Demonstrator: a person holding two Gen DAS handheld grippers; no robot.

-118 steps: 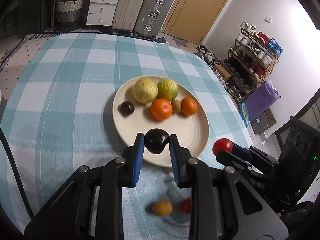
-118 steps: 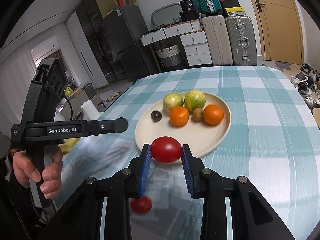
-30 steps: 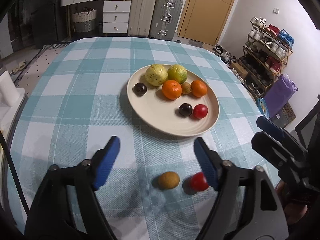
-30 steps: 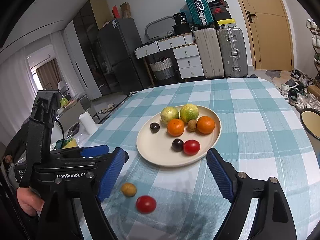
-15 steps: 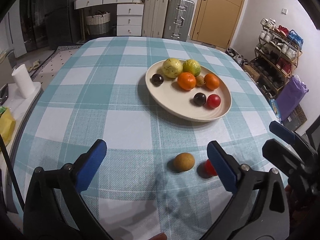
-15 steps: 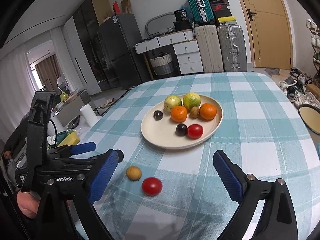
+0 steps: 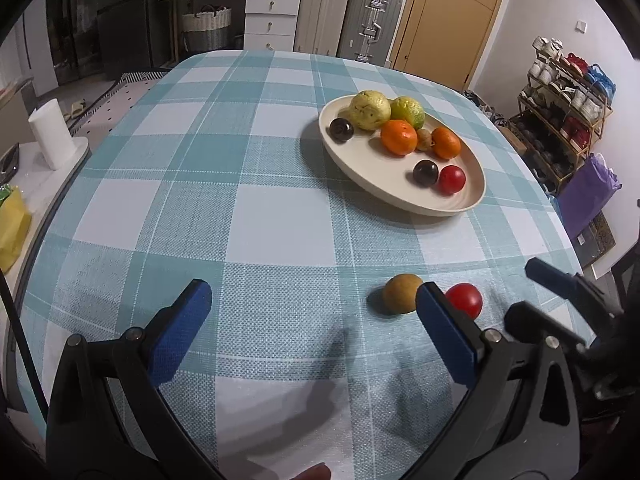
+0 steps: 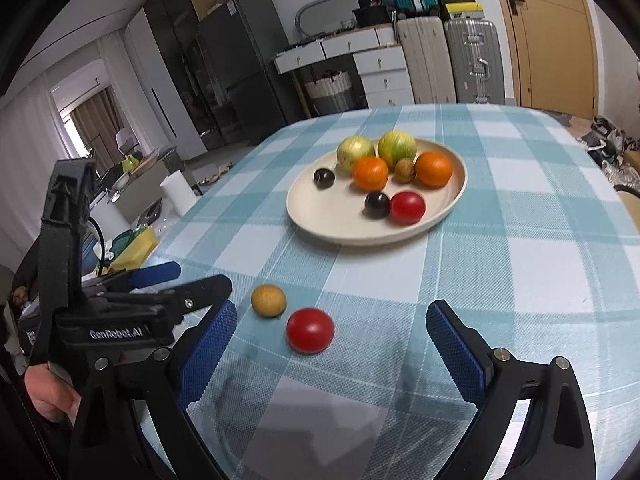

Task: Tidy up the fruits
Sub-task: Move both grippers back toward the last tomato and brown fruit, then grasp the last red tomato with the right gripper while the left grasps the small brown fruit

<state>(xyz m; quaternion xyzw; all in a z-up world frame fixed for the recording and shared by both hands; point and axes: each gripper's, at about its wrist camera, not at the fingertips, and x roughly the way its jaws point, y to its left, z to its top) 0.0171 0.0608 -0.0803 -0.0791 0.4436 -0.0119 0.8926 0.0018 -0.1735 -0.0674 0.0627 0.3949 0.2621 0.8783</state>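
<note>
A cream plate on the checked counter holds two green-yellow fruits, two oranges, a small brown fruit, two dark plums and a red tomato. Nearer the cameras than the plate, a second red tomato and a brown round fruit lie just beside each other on the cloth. The left hand-held gripper and the right hand-held gripper have both just been opening and stand wide apart, gripping nothing; the loose tomato lies on the cloth between the right one's fingers, untouched.

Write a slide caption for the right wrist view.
Open right gripper poised over a red tomato and brown fruit, fruit-filled plate beyond.
</note>
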